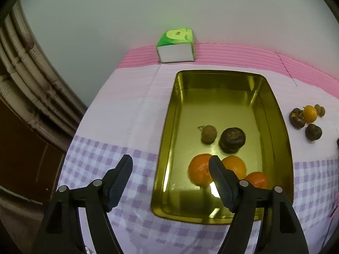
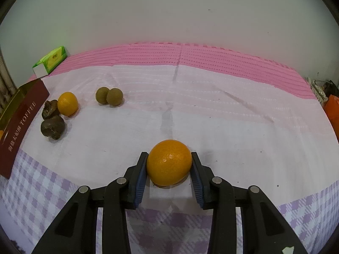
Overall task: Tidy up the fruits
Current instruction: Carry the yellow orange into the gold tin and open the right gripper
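Left wrist view: the left tool (image 1: 170, 165) hangs wide open with nothing in it, over the near end of the gold rectangular metal tin (image 1: 169, 114). Inside the tin sit 3 oranges (image 1: 199, 172), 1 dark purple round fruit (image 1: 232, 139) and 1 small brown fruit (image 1: 208, 134).

Right wrist view: the right tool (image 2: 169, 165) is closed onto a big round orange (image 2: 169, 162), both pads touching it, right on the pink-and-purple checked cloth (image 2: 233, 127) covering the counter.
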